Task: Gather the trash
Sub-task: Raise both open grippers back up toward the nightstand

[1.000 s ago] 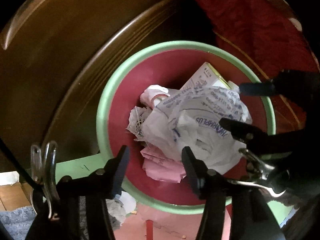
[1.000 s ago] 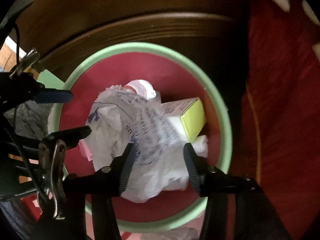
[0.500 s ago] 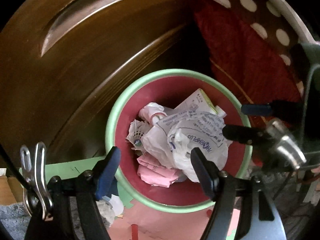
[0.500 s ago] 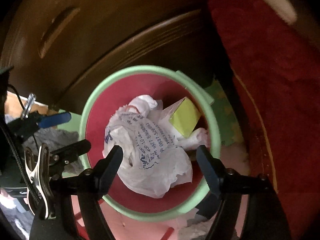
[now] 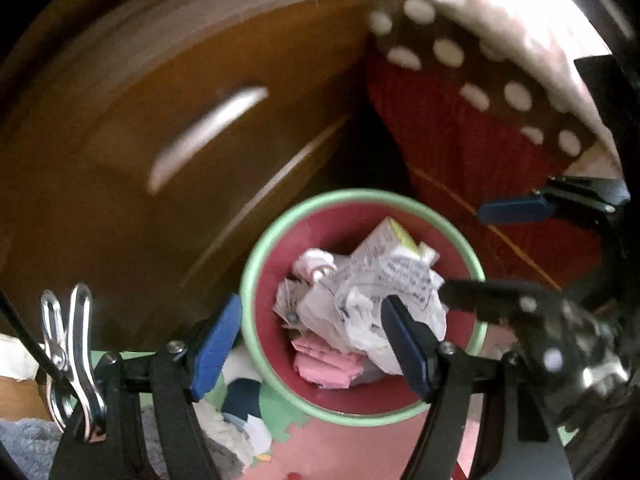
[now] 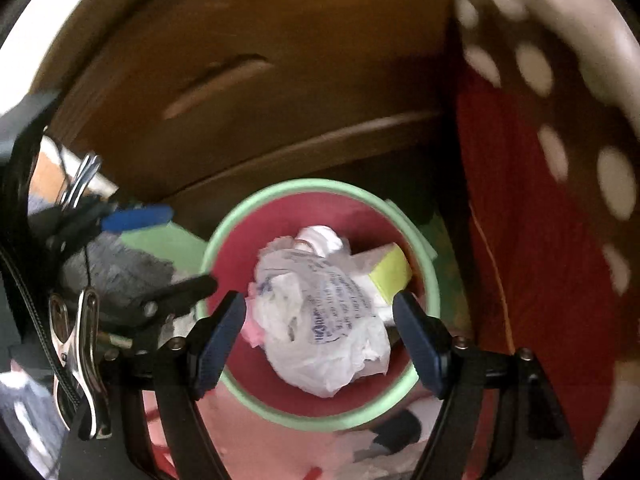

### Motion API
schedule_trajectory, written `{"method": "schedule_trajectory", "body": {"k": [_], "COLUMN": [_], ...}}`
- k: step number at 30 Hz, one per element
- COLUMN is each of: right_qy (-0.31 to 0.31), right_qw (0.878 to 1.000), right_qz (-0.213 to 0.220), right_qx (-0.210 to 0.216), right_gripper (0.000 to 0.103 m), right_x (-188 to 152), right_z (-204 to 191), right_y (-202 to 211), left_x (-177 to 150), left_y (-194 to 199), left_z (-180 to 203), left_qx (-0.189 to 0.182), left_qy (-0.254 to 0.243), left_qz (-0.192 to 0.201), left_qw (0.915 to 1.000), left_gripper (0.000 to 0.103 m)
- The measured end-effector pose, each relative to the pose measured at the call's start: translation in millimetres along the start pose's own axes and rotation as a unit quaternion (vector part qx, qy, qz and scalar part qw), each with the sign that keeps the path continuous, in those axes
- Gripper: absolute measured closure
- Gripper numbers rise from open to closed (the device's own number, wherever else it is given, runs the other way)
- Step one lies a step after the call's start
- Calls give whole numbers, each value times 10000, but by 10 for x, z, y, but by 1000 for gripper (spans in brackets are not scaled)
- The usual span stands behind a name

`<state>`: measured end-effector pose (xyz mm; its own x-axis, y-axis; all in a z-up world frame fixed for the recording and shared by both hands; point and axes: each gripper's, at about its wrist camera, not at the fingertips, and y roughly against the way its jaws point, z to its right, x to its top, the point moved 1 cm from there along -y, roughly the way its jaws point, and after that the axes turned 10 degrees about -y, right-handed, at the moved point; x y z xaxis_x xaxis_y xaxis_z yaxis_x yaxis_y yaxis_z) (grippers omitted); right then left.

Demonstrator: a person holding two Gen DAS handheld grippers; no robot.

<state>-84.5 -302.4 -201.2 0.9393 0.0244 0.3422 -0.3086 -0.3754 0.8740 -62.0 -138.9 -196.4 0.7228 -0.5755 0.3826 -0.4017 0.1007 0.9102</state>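
A round bin with a green rim (image 5: 247, 292) and red inside holds the trash: a crumpled white printed plastic bag (image 5: 384, 292), a white and yellow box (image 5: 394, 236) and pink paper (image 5: 324, 364). My left gripper (image 5: 310, 340) hovers above the bin, open and holding nothing. My right gripper (image 5: 464, 251) shows at the right edge, also open. In the right wrist view the same bin rim (image 6: 208, 252), bag (image 6: 320, 312) and box (image 6: 390, 272) lie below my open, empty right gripper (image 6: 320, 340). My left gripper (image 6: 176, 250) stands at the left.
Dark brown wooden furniture with a recessed handle (image 5: 208, 136) stands right behind the bin. A red cloth (image 5: 460, 152) and a dotted fabric (image 5: 448, 52) hang to the right. Pink and green floor mat (image 5: 360, 448) and grey cloth (image 6: 112, 272) lie around the bin.
Both grippers have risen away from the bin, which now looks smaller. Their jaws have spread wider and no longer reach the bag. The plastic bag stays in the bin.
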Motion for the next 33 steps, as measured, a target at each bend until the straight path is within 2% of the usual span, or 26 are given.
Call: {"method": "schedule_trajectory", "body": {"k": [7,11,13,17,20,25,27,33], "right_qy": [891,1233,1439,1595,1691,1782,1785,1954], "right_qw": [9936,9854,9771,9621,9534,9453,9430,9290], "right_qz": [691,1128,1430,1922,2181,2224,2316,2605], "right_qx": [-41,336,635,1091,1223,1586,1588,1760], "right_gripper": [25,25,25,25,25,25,25,23], "right_x": [-55,-88,-99,-65,-33,81,162,474], "right_z": [-351,-471,-499,-564,-632,-740,-793,-1071], "right_y": [563,858,1004,1305,1459,1601,1638,1808], "left_x": [-43,-53,-36,6,59,84,89,128], "left_y": [495,823,1002,1243,1381,1528,1595,1845], "left_z": [107,151,130,32,10,-24,-55,-393], "left_qx": [351,447,531,424,393,387,416,498], "left_qy": [4,34,134,351,410,491,540,1019], "left_qz": [626,1132,1352,1667,1797,1973,2063,2267], "left_qw": [9974,9926,9893,9845,9821,9783,9761,9673], "left_gripper": [28,28,28,28,28,28,28,28]}}
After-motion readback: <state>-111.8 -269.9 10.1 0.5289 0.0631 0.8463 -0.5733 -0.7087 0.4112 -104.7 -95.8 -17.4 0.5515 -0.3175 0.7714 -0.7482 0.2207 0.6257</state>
